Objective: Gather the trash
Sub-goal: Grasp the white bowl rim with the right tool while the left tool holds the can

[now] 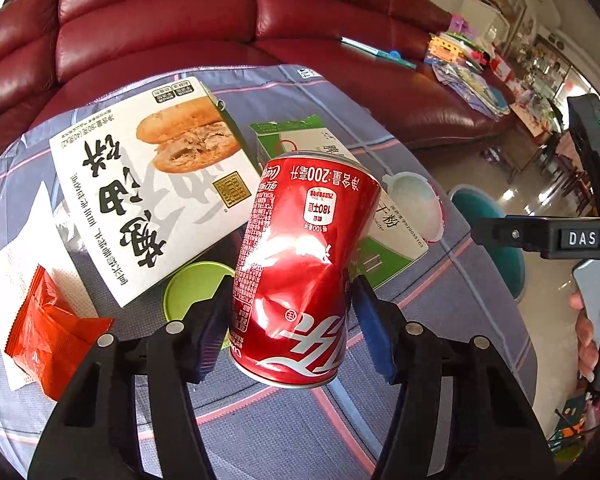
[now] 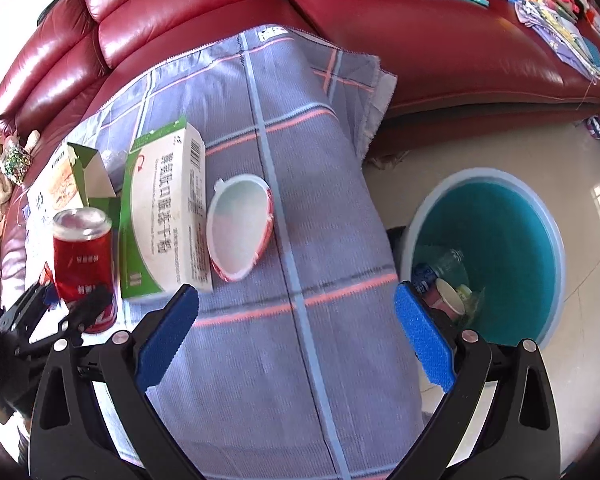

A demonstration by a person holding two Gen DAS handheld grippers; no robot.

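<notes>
left tongs [image 1: 290, 312]: black, silver screws | right tongs [image 2: 296, 330]: blue pads

bare cloth [image 2: 284, 360] ahead; medicine box [image 2: 164, 216], cup [image 2: 240, 228] crowd left.

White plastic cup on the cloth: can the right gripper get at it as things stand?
Probably yes. The right gripper is open and empty, the white plastic cup lies just ahead on bare cloth; only the green-and-white box crowds one side.

The can [image 1: 296, 264] is sitting between the left gripper [image 1: 288, 320] fingers; a lid [image 1: 196, 292] is lying left, boxes behind. The bin [image 2: 488, 248] is standing right of the right gripper [image 2: 296, 328].
</notes>
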